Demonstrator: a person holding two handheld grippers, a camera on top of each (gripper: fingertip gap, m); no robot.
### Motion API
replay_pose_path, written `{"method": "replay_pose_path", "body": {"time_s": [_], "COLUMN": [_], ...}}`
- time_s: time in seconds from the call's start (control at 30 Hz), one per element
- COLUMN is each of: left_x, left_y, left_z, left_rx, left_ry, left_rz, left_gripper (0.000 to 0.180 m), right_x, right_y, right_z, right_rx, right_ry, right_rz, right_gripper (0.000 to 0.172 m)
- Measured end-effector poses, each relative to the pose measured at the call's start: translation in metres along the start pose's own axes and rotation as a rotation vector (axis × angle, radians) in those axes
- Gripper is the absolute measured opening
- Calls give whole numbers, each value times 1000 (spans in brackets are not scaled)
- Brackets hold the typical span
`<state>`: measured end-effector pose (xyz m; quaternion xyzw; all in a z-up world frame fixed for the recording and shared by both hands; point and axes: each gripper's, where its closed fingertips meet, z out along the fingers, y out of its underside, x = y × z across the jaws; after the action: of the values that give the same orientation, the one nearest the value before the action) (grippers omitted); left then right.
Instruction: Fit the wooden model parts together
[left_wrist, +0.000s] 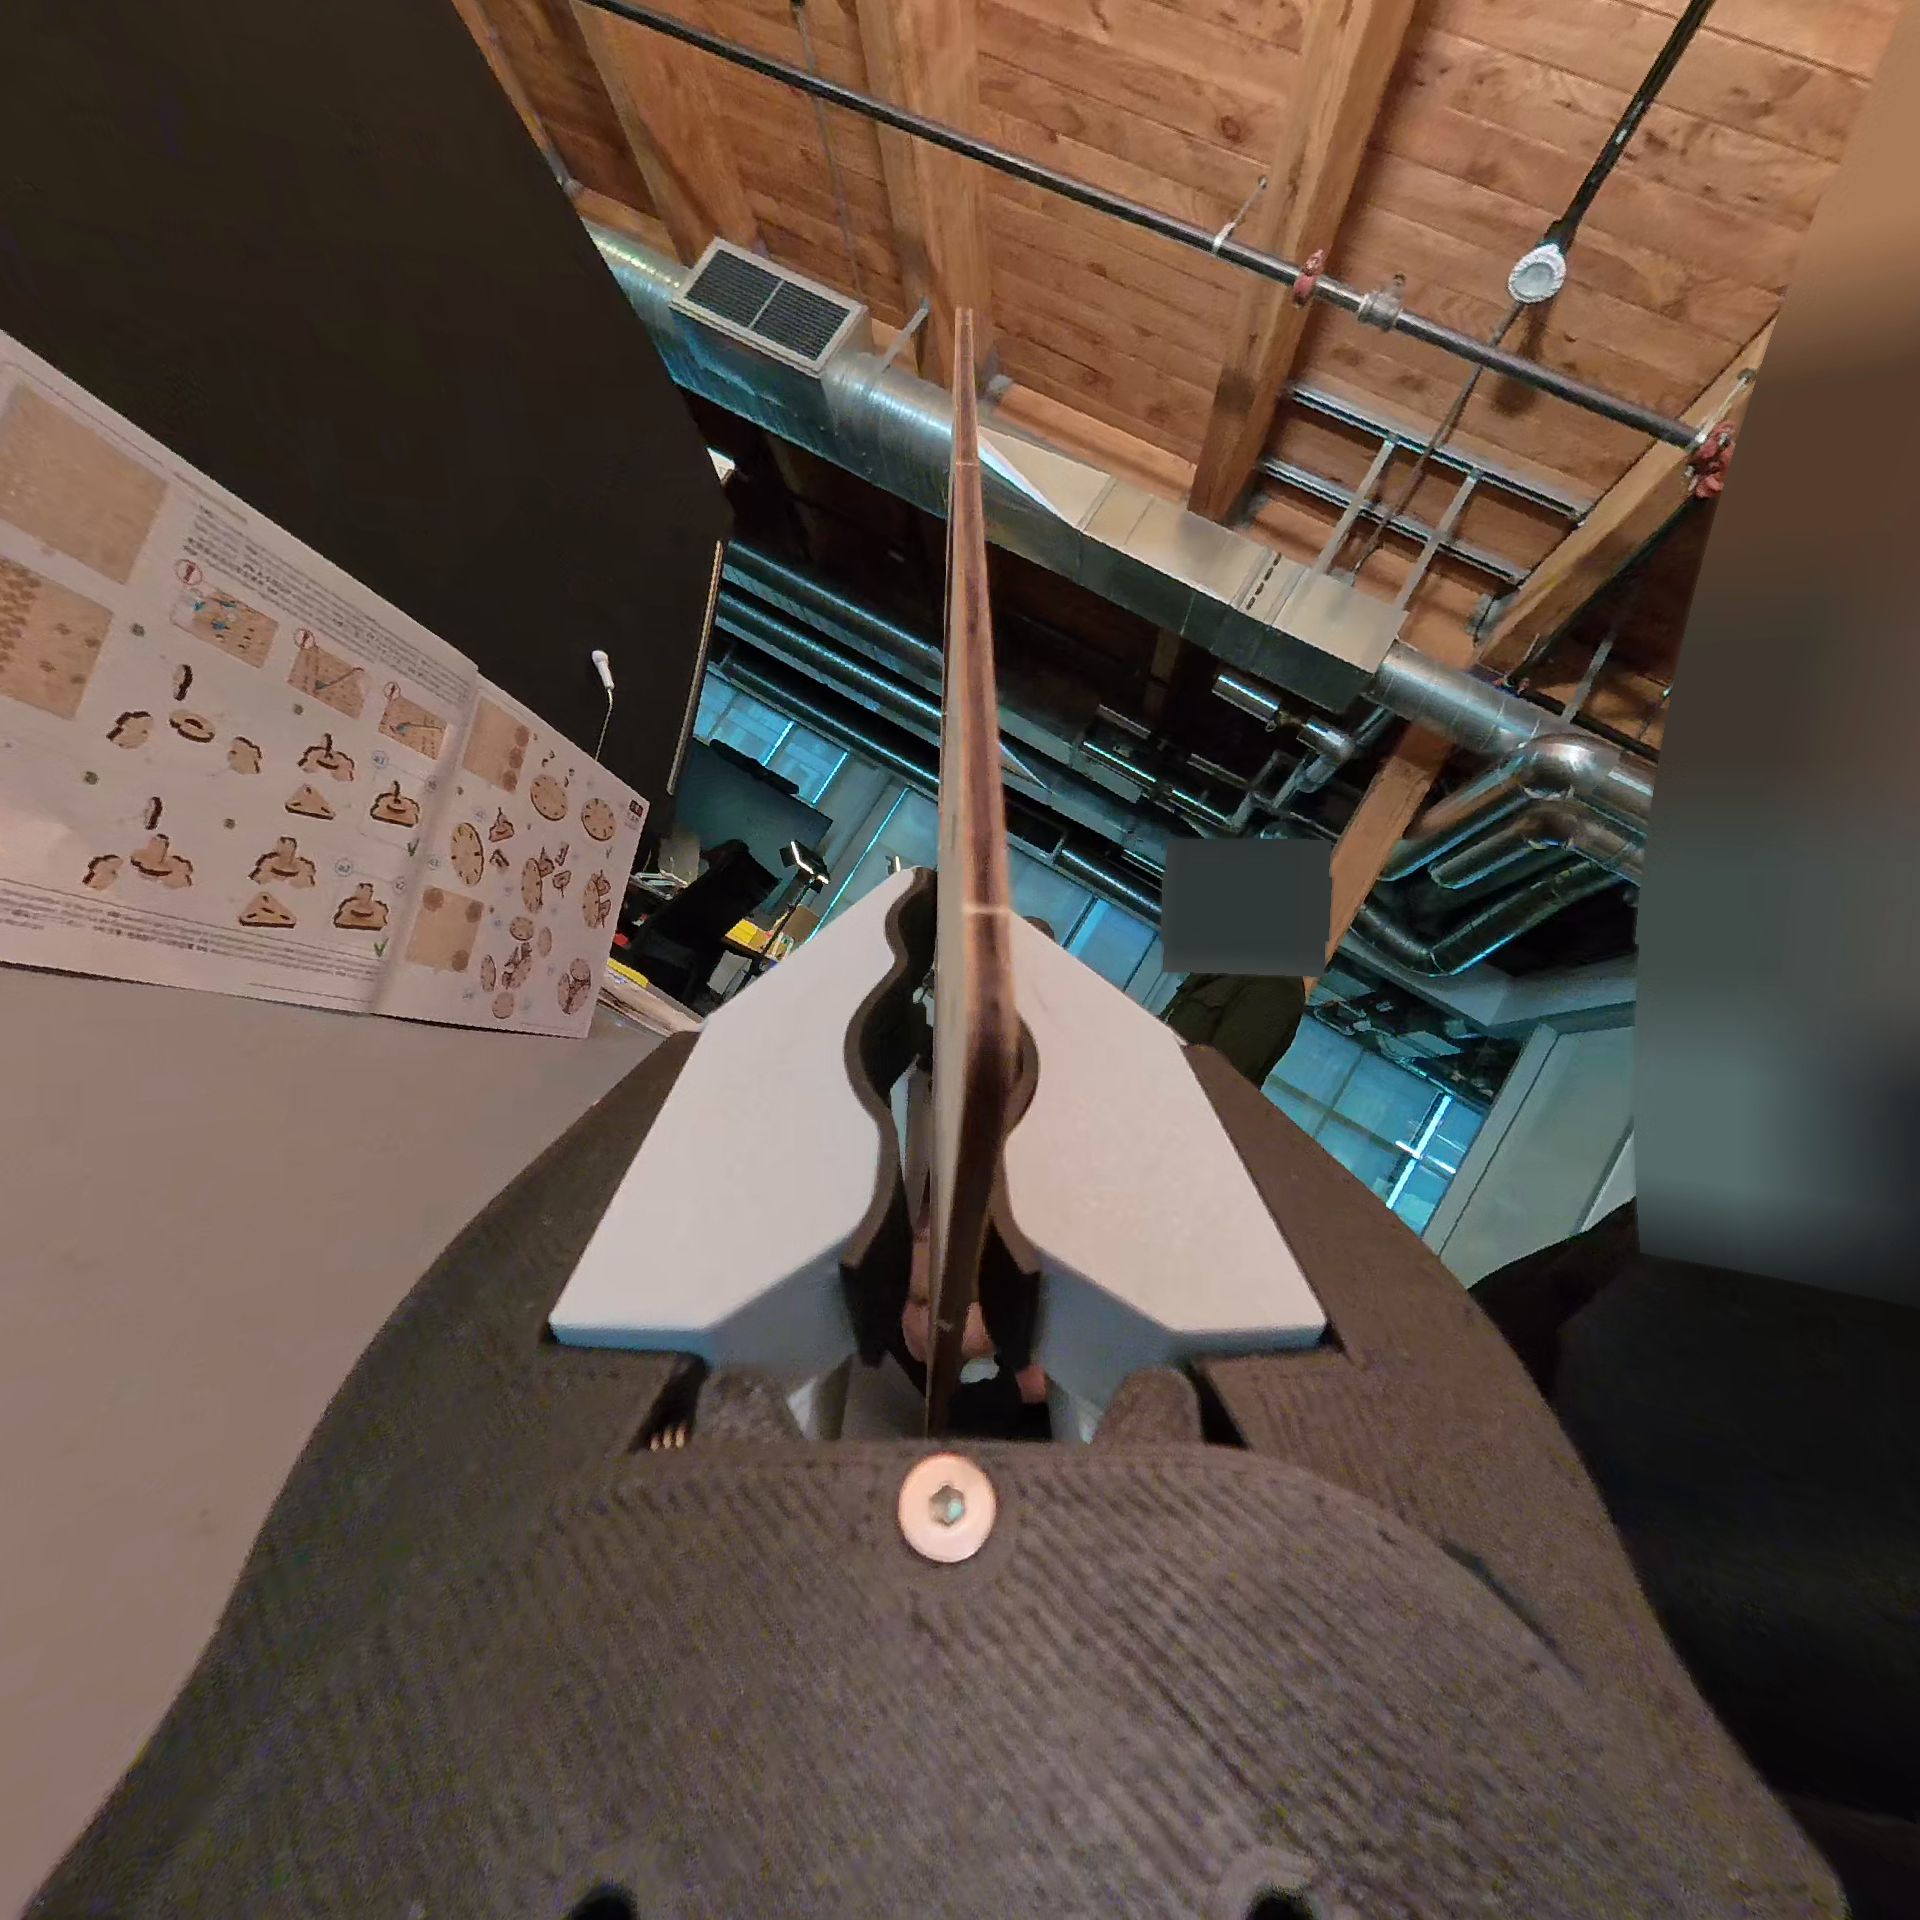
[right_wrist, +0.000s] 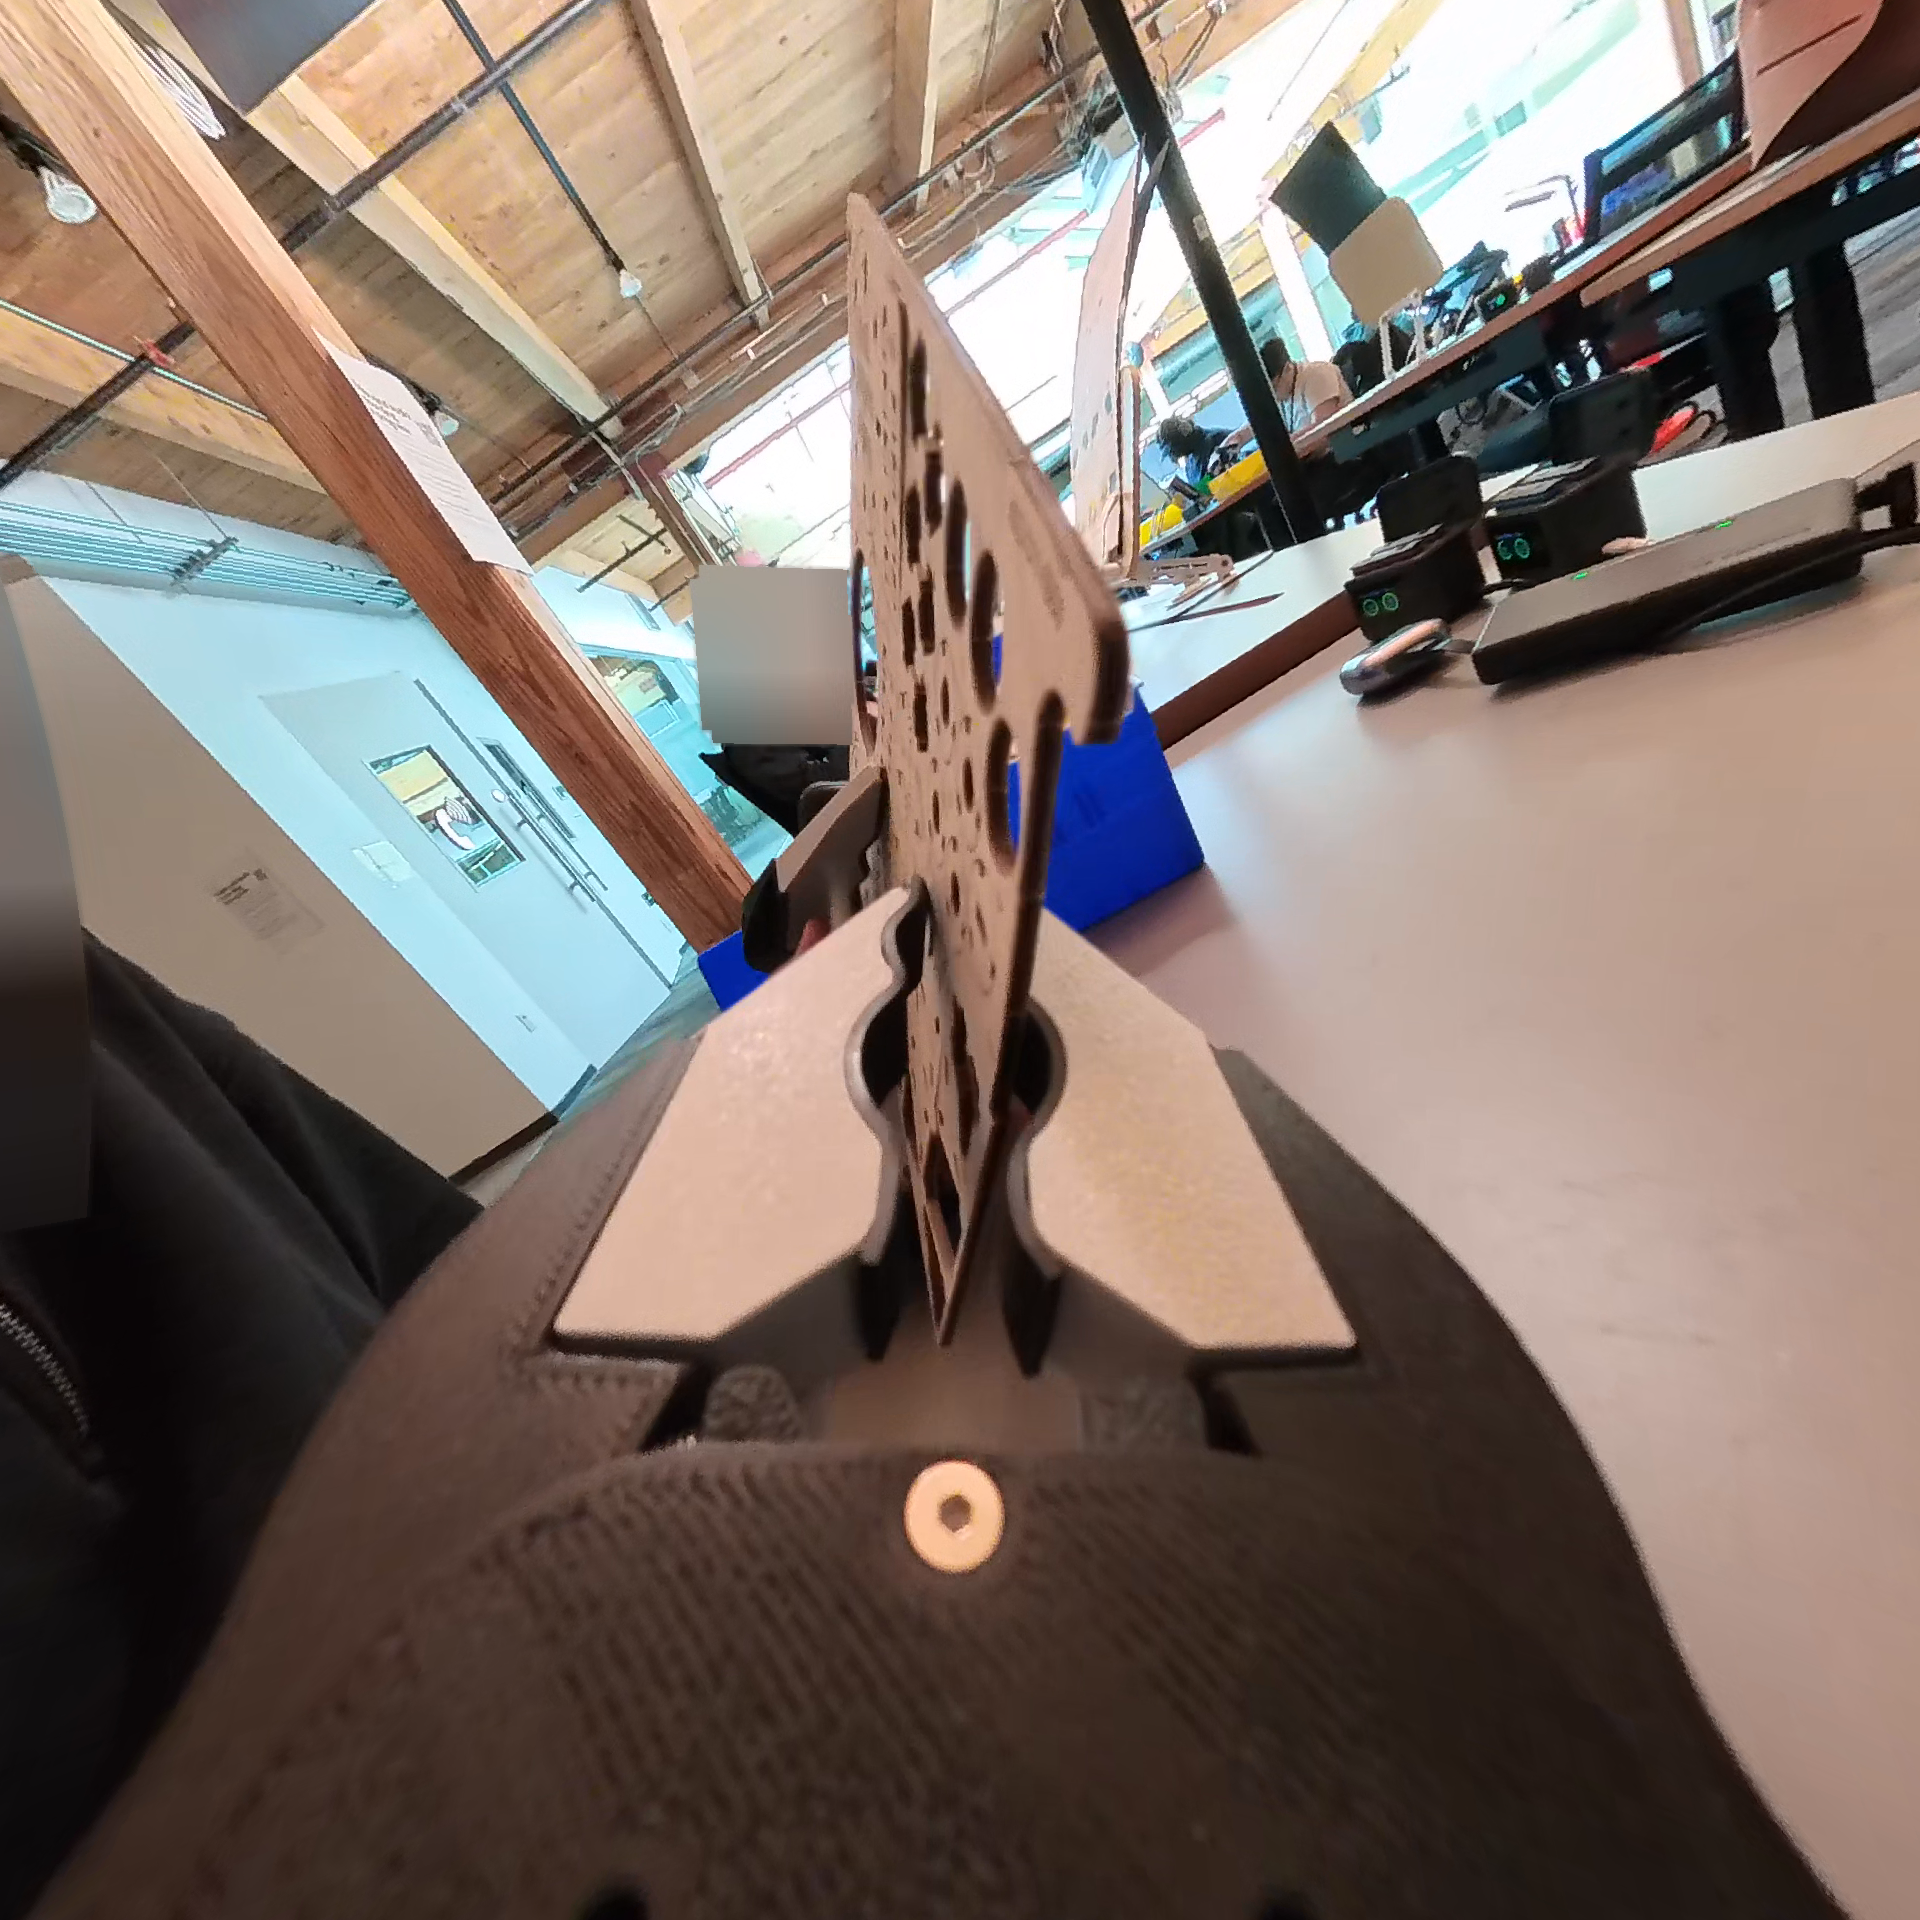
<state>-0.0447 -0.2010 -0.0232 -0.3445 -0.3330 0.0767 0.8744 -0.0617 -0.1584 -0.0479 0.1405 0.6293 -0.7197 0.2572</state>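
While both of my claws stand raised off the grey table (right_wrist: 1558, 1039), each has a hold on the same thin wooden sheet (right_wrist: 966, 644), a laser-cut panel full of punched-out holes.

Left claw (left_wrist: 971, 914): the jaws are fully closed on the sheet, which runs edge-on up the centre of the left wrist view toward the timber ceiling. Both white fingers (left_wrist: 790, 1091) lie against its faces.

Right claw (right_wrist: 961, 914): the jaws are closed to the thickness of the sheet and grip its lower end. The sheet rises from centre frame, leaning slightly right. The left claw appears just left of it, clamped on its far edge.

Surroundings: an open instruction booklet (left_wrist: 312, 790) stands at left in the left wrist view. A blue bin (right_wrist: 1122, 821) sits behind the sheet at centre, and black chargers (right_wrist: 1455, 561) sit at upper right.

Hazards, as I judge them: the panel is thin and perforated. Twisting the two claws against each other could snap it along the cut-outs. The lean suggests a shallow bite; a jerk could let it pivot or slip.
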Motion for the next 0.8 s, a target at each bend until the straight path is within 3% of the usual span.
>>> {"method": "replay_pose_path", "body": {"time_s": [0.27,0.8], "left_x": [-1,-4], "left_y": [2,0], "left_z": [1,0], "left_rx": [-12,-13], "left_ry": [-16,-18], "left_rz": [6,-61], "left_gripper": [1,1], "right_x": [-4,0], "right_y": [-1,-1], "right_z": [-1,0], "right_rx": [-12,-14], "right_ry": [-27,31], "right_rz": [-12,-75], "right_gripper": [2,5]}}
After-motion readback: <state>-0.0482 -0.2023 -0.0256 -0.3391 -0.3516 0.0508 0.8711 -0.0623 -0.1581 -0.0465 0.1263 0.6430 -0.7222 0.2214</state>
